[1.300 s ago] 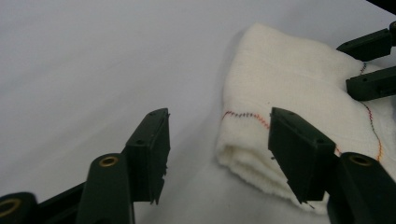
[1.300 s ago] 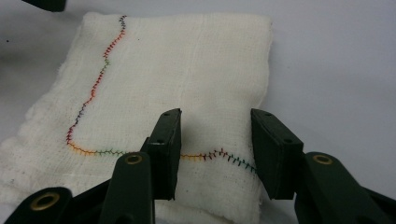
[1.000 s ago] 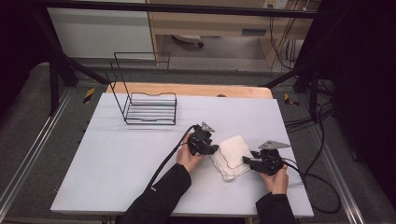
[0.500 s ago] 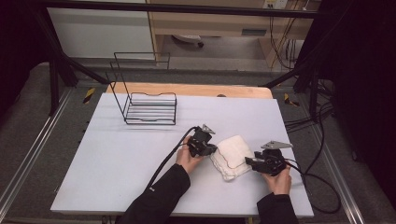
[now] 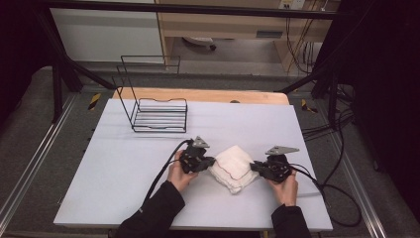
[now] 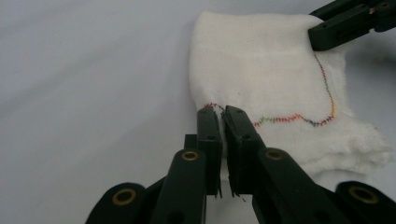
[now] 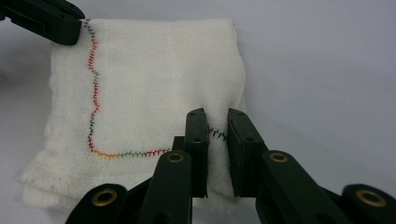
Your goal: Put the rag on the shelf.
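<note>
- A folded white cloth [image 5: 233, 167] with multicoloured stitching along its hem lay on the grey table [image 5: 124, 163], at about five o'clock from the table's middle, near the person's edge.
- The left gripper [image 5: 212, 162] sat at nine o'clock of the cloth, held in the left hand [image 5: 179, 174]. Its jaws had just been closing and were pressed together on the cloth's near edge; in the left gripper view [image 6: 222, 114] the fabric was pinched between the pads right at the stitched line.
- The right gripper [image 5: 253, 167] sat at three o'clock of the cloth, in the right hand [image 5: 285, 187]. Its jaws had just been closing too, and in the right gripper view [image 7: 218, 122] they clamped a bunched fold at the cloth's corner, the stitching passing between the pads.
- A black wire rack [image 5: 157, 110] stood at eleven o'clock from the cloth, well apart from it, near the far edge of the table.
- Black cables trailed from both grippers toward the person.
</note>
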Motion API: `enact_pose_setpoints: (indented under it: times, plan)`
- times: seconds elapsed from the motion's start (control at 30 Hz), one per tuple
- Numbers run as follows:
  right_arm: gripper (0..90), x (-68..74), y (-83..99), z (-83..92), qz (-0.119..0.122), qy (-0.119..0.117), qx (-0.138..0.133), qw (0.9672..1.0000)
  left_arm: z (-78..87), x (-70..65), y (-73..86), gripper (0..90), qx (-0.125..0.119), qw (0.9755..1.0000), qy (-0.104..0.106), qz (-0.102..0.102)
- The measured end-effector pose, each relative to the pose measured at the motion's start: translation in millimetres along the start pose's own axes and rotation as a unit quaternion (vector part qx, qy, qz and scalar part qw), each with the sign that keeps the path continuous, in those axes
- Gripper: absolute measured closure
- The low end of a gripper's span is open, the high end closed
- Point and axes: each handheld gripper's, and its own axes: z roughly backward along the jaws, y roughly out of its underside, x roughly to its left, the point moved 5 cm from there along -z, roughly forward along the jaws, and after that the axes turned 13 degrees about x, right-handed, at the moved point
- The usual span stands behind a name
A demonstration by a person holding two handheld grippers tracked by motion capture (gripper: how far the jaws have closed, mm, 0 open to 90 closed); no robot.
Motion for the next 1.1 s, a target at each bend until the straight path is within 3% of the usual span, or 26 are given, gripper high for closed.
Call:
enact_pose_setpoints:
  times: [0.07,0.1,0.13,0.17,0.23,0.33,0.43,0.5,0.57,0.63,0.67,0.7,0.73,0.83,0.93,1.0,1.1]
  plan:
    - [79.2,7.4,-6.7,-5.5,0.008,-0.015,0.001,0.9999,9.8,2.7,16.3,85.1,-0.003,0.9999,-0.002,0.013]
    - [79.1,11.2,-10.5,-9.1,0.017,-0.021,-0.003,0.9996,9.8,2.7,16.3,85.0,-0.003,0.9999,-0.002,0.013]
    - [78.8,16.8,-14.7,-13.0,0.021,-0.033,-0.002,0.9992,18.0,4.2,33.3,85.0,-0.004,0.9996,-0.008,0.027]
    - [78.8,16.8,-14.7,-13.0,0.021,-0.033,-0.002,0.9992,18.0,4.2,33.3,84.8,-0.004,0.9996,-0.008,0.027]
    - [78.3,26.2,-21.6,-23.2,0.039,-0.041,0.004,0.9984,25.3,3.1,51.9,84.6,-0.014,0.9988,-0.006,0.046]
    - [76.8,30.8,-24.0,-30.3,0.039,-0.040,0.009,0.9984,25.7,0.5,56.8,83.8,-0.012,0.9992,-0.016,0.035]
    - [65.1,30.1,-23.7,-28.3,0.038,-0.022,-0.006,0.9990,27.7,2.8,47.3,77.8,-0.015,0.9993,-0.029,0.020]
    - [59.7,29.7,-23.6,-21.4,0.042,-0.015,-0.021,0.9988,29.4,5.0,41.9,67.3,-0.020,0.9991,-0.030,0.019]
    - [49.2,28.6,-23.0,-13.0,0.039,-0.001,-0.037,0.9986,31.8,16.3,21.3,57.0,-0.025,0.9985,-0.048,0.011]
    - [46.4,26.4,-19.6,-5.5,0.024,0.004,-0.047,0.9986,31.1,20.0,14.9,49.0,-0.025,0.9982,-0.053,0.013]
    - [43.4,25.6,-18.0,-3.6,0.017,0.003,-0.051,0.9986,28.5,25.0,4.3,47.3,-0.027,0.9986,-0.043,0.017]
    - [41.6,23.7,-15.8,-2.2,0.013,0.007,-0.054,0.9985,28.5,25.0,4.3,45.9,-0.027,0.9986,-0.043,0.017]
    - [39.7,22.1,-12.5,-1.8,0.007,0.009,-0.047,0.9988,22.5,29.2,-6.7,44.1,-0.028,0.9985,-0.044,0.016]
    - [33.7,20.2,-7.9,-3.6,0.004,0.018,-0.042,0.9990,8.2,34.4,-19.5,37.9,-0.017,0.9983,-0.055,0.003]
    - [28.5,19.2,-7.1,-4.9,0.002,0.024,-0.042,0.9988,-5.7,36.7,-25.8,39.1,-0.009,0.9987,-0.050,0.009]
    - [27.1,19.2,-6.6,-4.9,0.005,0.025,-0.042,0.9988,-21.1,39.3,-29.9,43.1,0.012,0.9986,-0.051,0.013]
    - [26.8,19.4,-6.2,-3.7,0.002,0.027,-0.042,0.9988,-29.0,37.9,-34.4,51.9,0.006,0.9989,-0.045,0.015]
